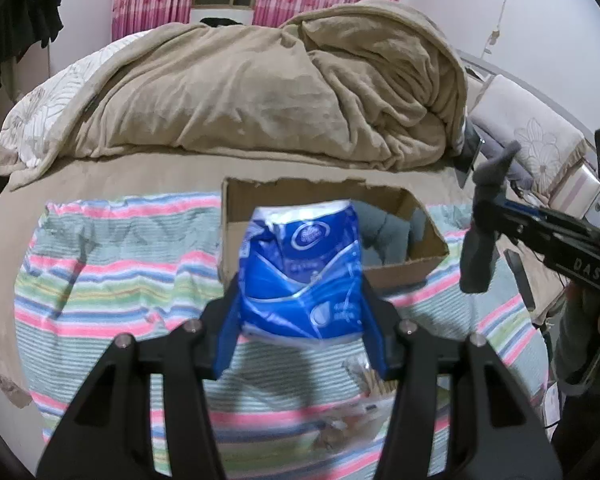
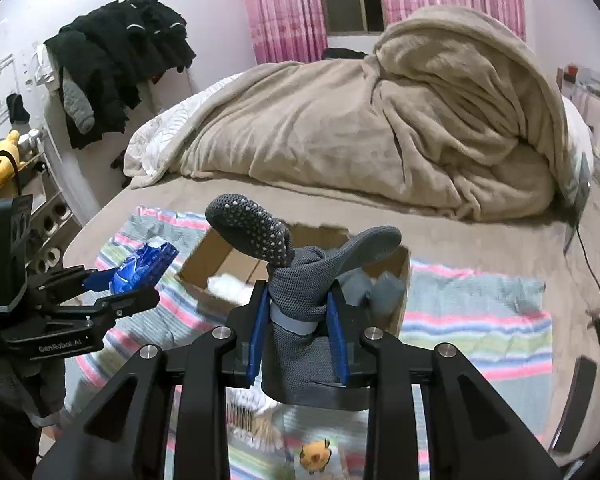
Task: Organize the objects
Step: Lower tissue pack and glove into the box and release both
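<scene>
Judging by its crinkled wrapper and dented sides, the blue tissue pack (image 1: 300,268) is light, soft and somewhat slippery; a squeeze across its middle, where the filling is thickest, should hold better than a pinch on loose plastic at an end; the left gripper (image 1: 300,312) has closed on it that way, its blue pads pressing the pack's lower flanks from both sides, the jaws narrow but kept apart by the pack's width; the pack stands up past the fingertips, on the near side of the cardboard box (image 1: 416,252) and partly covering its near wall in the left wrist view; it hangs clear of the striped cloth (image 1: 112,276) on which the box sits.

The grey socks (image 2: 300,304) are a limp knitted bundle, light and grippy, in no danger from pressure; they will flop, so the thick rolled part is the place to hold; the right gripper (image 2: 298,320) is clamped tight on that bunched middle, pads sunk into the knit on either side; two loose ends splay above the fingertips, one showing a dotted sole and one plain, both in front of the box's opening from the right wrist view.

Inside the box something white lies toward its left side and grey cloth toward its right; both loads look near the box but not yet in it.
</scene>
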`<state>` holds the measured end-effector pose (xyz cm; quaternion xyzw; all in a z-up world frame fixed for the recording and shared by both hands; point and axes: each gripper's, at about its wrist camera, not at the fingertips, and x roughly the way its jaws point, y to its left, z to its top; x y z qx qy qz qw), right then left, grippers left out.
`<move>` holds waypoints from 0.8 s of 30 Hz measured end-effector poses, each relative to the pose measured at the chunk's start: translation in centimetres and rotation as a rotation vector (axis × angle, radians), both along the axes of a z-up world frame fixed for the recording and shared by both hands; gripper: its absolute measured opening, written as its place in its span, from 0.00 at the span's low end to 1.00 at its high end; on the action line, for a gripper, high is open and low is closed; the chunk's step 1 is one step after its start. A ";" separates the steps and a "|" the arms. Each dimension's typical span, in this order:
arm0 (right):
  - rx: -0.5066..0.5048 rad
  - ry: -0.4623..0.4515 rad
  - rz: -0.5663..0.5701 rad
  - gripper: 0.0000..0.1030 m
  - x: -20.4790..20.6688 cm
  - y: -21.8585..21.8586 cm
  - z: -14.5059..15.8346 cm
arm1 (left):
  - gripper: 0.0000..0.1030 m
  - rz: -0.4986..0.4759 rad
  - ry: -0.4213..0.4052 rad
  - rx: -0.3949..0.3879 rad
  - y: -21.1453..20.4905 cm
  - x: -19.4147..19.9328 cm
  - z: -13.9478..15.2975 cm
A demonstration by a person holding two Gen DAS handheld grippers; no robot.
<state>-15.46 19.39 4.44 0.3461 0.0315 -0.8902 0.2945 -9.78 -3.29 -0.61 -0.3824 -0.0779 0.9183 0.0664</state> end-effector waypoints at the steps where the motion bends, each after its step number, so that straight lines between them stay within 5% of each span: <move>1: 0.000 0.003 0.002 0.29 -0.2 -0.2 0.1 | 0.51 -0.002 0.003 -0.002 0.0 -0.2 0.1; 14: 0.009 -0.010 0.010 0.29 -4.8 -2.3 -0.9 | 0.51 -0.023 0.026 -0.019 -0.5 -4.5 0.1; 24: 0.030 -0.056 0.025 0.29 -7.8 -4.5 -3.6 | 0.51 -0.052 -0.011 -0.008 0.3 -8.3 -2.9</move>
